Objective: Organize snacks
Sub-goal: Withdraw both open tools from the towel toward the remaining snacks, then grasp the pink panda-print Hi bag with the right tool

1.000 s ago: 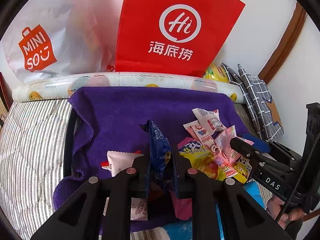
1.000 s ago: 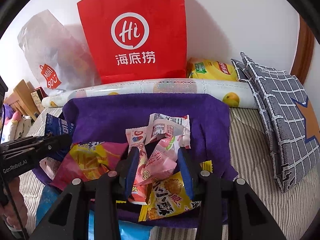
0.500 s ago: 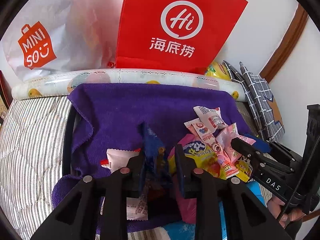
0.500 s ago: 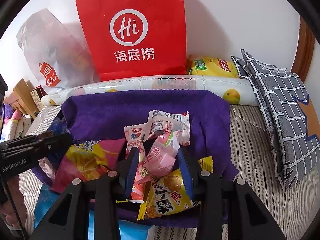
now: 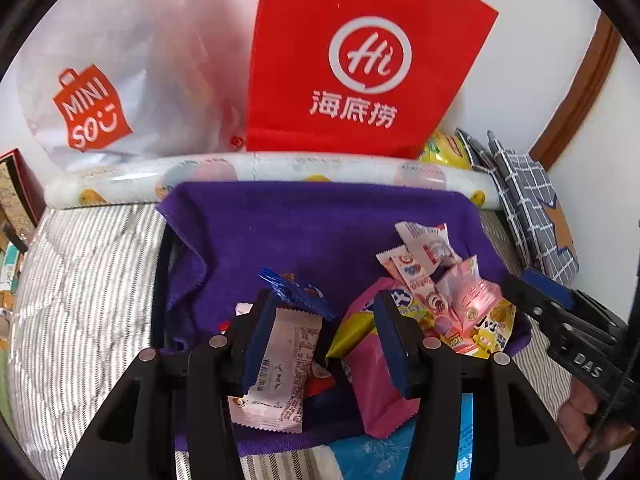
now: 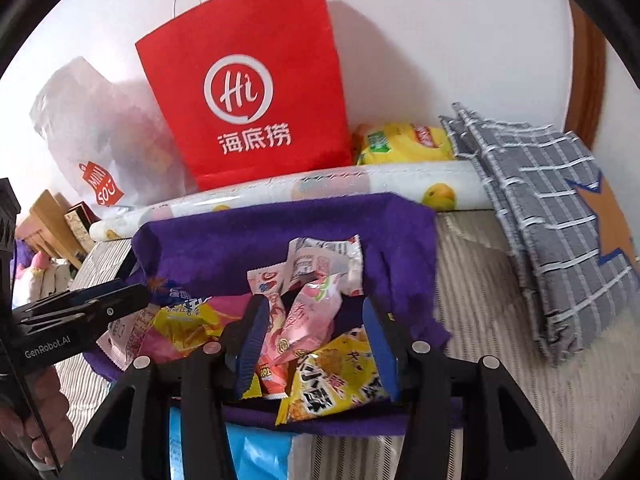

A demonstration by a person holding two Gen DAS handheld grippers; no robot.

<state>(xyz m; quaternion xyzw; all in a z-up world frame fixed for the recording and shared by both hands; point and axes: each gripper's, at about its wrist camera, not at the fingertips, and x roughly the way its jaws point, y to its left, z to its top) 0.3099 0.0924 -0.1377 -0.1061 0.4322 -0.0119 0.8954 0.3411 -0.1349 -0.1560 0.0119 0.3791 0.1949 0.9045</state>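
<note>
Snack packets lie piled on a purple towel [image 5: 304,232] [image 6: 248,240]. My left gripper [image 5: 326,304] is open over the towel's near edge. A blue packet [image 5: 298,294] lies just past its left finger, loose on a white packet [image 5: 280,364]. A pink and yellow bag [image 5: 372,368] lies under its right finger. My right gripper [image 6: 312,312] is open around a pale pink packet [image 6: 308,320], with a yellow packet [image 6: 332,380] below it. The left gripper also shows in the right wrist view [image 6: 132,300], beside the blue packet [image 6: 172,292].
A red paper bag [image 5: 360,68] [image 6: 248,96] and a white Miniso bag [image 5: 100,80] stand against the wall behind a rolled printed mat [image 5: 260,172]. A grey checked cushion [image 6: 560,232] lies right. A yellow chip bag [image 6: 404,144] sits behind the roll. Striped bedding [image 5: 80,280] surrounds the towel.
My left gripper opened and let go of the blue packet, which now lies on the towel. My right gripper stayed open over the pink packet and tilted slightly.
</note>
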